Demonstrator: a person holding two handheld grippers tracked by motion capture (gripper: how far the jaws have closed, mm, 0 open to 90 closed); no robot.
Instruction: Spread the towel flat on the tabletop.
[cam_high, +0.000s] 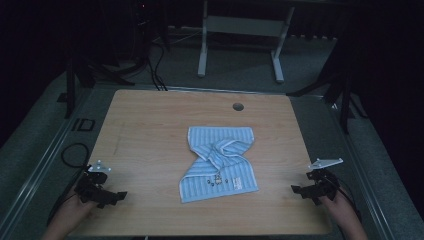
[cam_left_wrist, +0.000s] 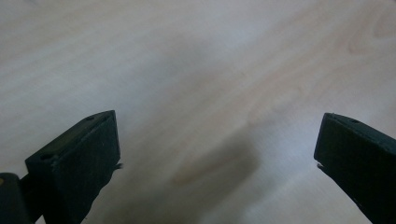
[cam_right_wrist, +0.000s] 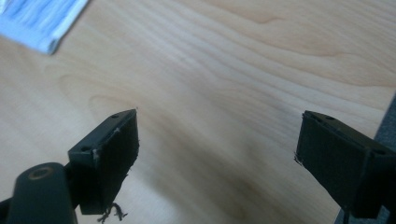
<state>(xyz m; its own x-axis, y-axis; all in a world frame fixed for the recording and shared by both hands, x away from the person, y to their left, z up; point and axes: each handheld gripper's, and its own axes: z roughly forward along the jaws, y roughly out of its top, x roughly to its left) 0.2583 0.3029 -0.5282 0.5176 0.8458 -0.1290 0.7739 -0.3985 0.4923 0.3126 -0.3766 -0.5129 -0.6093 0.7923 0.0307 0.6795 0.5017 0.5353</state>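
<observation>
On the table (cam_high: 150, 125), both hand-held grippers, left (cam_high: 117, 196) and right (cam_high: 296, 189), rest spread beside a striped towel (cam_high: 220, 162)

Towel (cam_high: 220, 162) print: small dark marks near the front hem, too small to read. Its middle is bunched, so the folds hide some fabric. In the right gripper view one towel corner (cam_right_wrist: 42, 21) is cut by the top-left edge. Forearms cropped at the high view's bottom edge (hands barely in). Room behind the table (cam_high: 150, 130) too dark to resolve.
</observation>
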